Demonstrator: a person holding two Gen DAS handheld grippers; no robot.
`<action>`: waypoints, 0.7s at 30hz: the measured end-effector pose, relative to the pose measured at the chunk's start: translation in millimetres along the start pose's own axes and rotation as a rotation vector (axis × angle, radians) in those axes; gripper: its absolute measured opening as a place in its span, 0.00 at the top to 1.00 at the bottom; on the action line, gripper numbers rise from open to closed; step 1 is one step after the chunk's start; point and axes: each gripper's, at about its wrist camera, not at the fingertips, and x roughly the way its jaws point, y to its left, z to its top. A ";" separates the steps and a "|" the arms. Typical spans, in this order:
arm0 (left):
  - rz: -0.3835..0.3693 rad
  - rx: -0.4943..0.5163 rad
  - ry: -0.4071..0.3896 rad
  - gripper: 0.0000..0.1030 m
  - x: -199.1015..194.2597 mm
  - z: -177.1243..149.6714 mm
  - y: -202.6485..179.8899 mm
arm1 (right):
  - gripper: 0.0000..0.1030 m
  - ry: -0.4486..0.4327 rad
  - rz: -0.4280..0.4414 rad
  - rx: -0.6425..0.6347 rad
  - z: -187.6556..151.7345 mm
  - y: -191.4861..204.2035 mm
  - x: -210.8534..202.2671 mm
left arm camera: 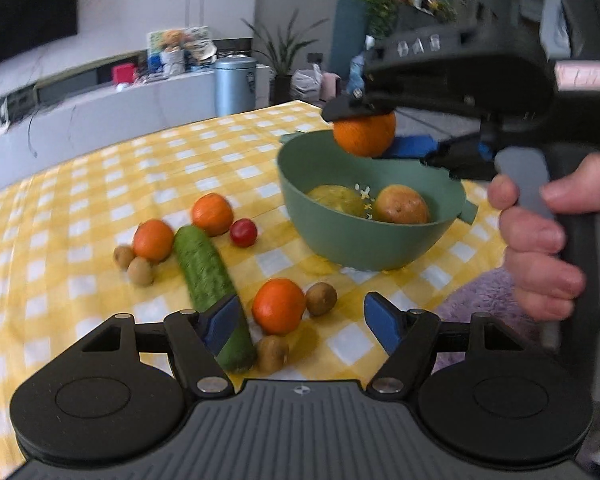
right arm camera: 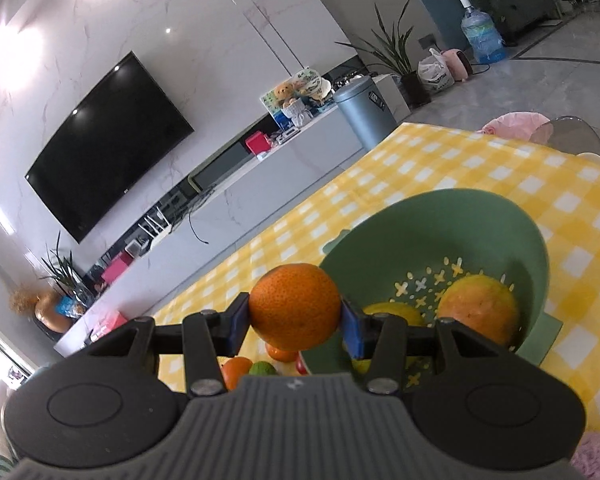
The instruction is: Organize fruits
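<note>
Orange (right arm camera: 295,306) clamped in right tool (right arm camera: 296,322) above green bowl (right arm camera: 380,236); left tool (left arm camera: 300,322) agape, empty.

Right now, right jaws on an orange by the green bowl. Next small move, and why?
Probably carry it a little further in over the bowl and lower it before opening. The right gripper is clamped on the orange, which hangs above the rim rather than the middle. Two fruits already lie inside, so release over the free part of the floor.
</note>
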 end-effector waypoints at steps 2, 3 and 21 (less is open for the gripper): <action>0.035 0.052 0.018 0.25 11.3 6.2 -6.2 | 0.57 -0.009 0.005 -0.002 0.9 -0.8 -3.5; 0.051 0.070 0.037 0.26 17.5 9.0 -7.9 | 0.57 -0.014 0.005 0.003 1.2 -2.6 -6.2; 0.024 0.147 0.190 0.35 71.2 20.5 -0.9 | 0.57 -0.045 0.021 0.080 6.7 -9.9 -12.7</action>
